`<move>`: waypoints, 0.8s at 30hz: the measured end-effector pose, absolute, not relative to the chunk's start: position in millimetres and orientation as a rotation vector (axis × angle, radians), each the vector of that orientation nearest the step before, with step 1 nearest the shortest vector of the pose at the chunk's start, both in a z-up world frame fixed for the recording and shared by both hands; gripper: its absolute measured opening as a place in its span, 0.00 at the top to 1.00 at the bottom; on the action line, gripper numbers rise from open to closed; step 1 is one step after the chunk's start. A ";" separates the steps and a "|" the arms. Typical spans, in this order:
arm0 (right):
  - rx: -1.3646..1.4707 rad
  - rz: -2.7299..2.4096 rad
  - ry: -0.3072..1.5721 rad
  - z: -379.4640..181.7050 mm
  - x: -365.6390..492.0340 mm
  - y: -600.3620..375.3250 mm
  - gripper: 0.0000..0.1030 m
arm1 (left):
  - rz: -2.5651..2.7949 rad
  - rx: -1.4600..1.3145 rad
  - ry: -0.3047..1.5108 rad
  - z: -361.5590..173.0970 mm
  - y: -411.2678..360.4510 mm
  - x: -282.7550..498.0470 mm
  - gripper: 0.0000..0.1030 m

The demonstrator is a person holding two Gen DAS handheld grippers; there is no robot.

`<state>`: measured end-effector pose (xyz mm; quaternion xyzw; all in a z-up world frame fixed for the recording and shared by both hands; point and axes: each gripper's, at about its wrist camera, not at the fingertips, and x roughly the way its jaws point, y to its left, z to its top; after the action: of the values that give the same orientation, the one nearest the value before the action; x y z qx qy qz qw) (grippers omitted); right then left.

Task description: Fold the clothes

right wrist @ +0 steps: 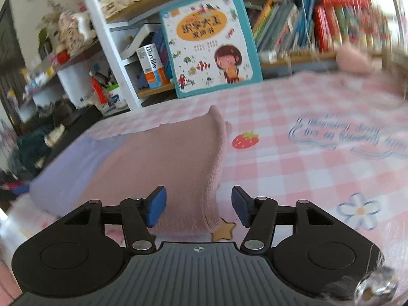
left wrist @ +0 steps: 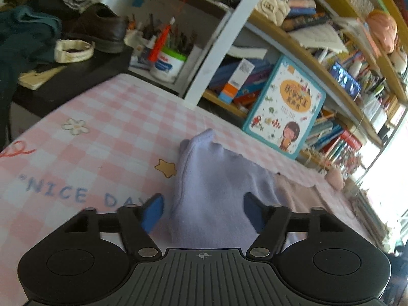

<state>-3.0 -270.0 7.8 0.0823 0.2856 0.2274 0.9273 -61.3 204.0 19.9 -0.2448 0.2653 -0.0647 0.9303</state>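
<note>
Left gripper [left wrist: 202, 210] jaws wide, lilac garment [left wrist: 211, 191] between; right gripper [right wrist: 199, 207] wide over pink garment [right wrist: 173, 163]. Tablecloth [left wrist: 76, 153] reads "NICE DAY". Garments run toward 12 o'clock.

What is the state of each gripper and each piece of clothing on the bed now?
Left gripper: open, jaws either side of the lilac cloth, not pressing it.
Right gripper: open, the pink cloth's edge between the jaws, not gripped.
Lilac cloth: lying on the checked sheet, released.
Pink cloth: lying flat, partly over the lilac cloth.
Picture book: upright, leaning on the shelf.
</note>
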 end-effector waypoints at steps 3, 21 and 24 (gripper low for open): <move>0.084 0.450 0.535 11.4 -19.0 -268.1 0.39 | -0.128 -0.549 0.542 20.8 206.2 -79.8 0.27; 0.111 0.418 0.539 0.7 -10.7 -270.3 0.69 | -0.099 -1.006 0.611 -18.9 198.8 -88.6 0.30; 0.099 0.438 0.559 -1.1 -9.0 -268.0 0.69 | -0.058 -0.992 0.627 -18.1 194.3 -82.6 0.29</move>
<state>-9.0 -268.0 -1.1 0.0486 0.2736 0.2144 0.9364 -82.6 194.3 -18.1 -0.4680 0.2956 -0.0273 0.8324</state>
